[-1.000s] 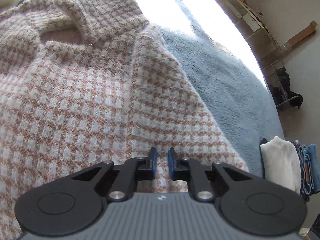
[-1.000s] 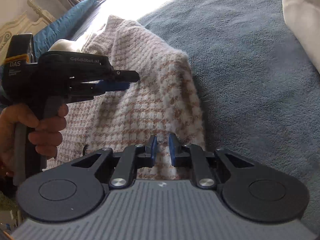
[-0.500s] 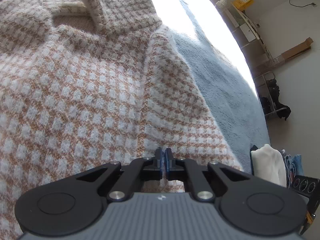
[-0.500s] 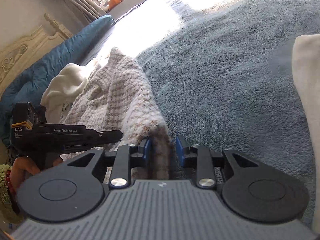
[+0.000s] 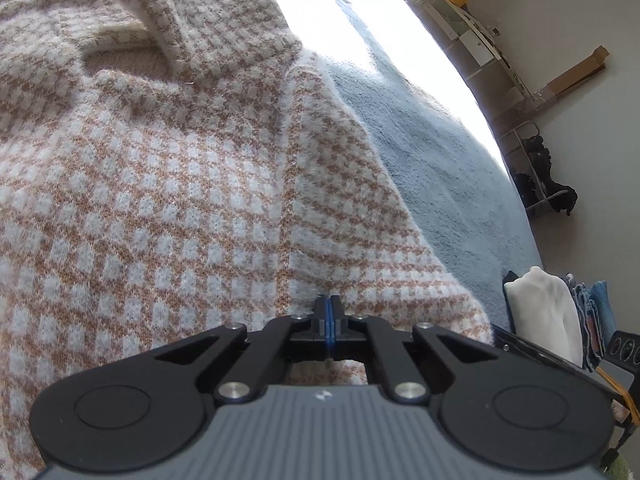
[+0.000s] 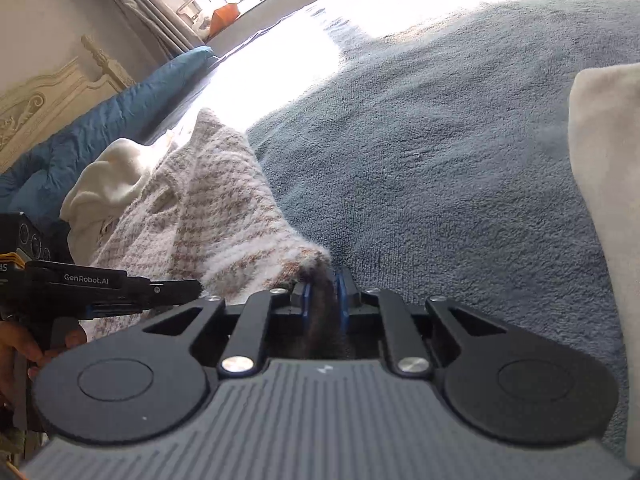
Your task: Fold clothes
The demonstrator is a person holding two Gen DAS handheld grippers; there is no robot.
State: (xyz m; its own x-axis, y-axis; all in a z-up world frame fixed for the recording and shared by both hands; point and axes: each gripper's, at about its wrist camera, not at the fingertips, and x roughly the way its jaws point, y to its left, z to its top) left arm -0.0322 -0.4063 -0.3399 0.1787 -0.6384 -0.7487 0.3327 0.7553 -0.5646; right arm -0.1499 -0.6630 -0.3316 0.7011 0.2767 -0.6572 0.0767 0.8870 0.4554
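A fuzzy tan-and-white houndstooth sweater (image 5: 180,180) lies collar-up on the grey-blue bed cover (image 5: 432,168). My left gripper (image 5: 328,312) hovers low over its right front panel, blue pads pressed together with no cloth showing between them. In the right wrist view the sweater (image 6: 224,208) stretches away to the left. My right gripper (image 6: 323,292) is at its near corner; its jaws are closing, with a dark fold of the sweater's edge between the pads, which press on it. The left gripper (image 6: 188,288) shows from the side at the left, its tip against the fabric.
A folded white garment (image 6: 608,220) lies at the right on the bed cover (image 6: 440,160). A cream garment (image 6: 108,184) and a blue quilt (image 6: 100,120) lie beyond the sweater, by the headboard (image 6: 40,96). Folded jeans (image 5: 592,312) and a shelf rack (image 5: 540,176) stand off the bed.
My left gripper's jaws closed from a small gap to touching. My right gripper slid to the sweater's near edge, opened a little, and took the fabric between its pads.
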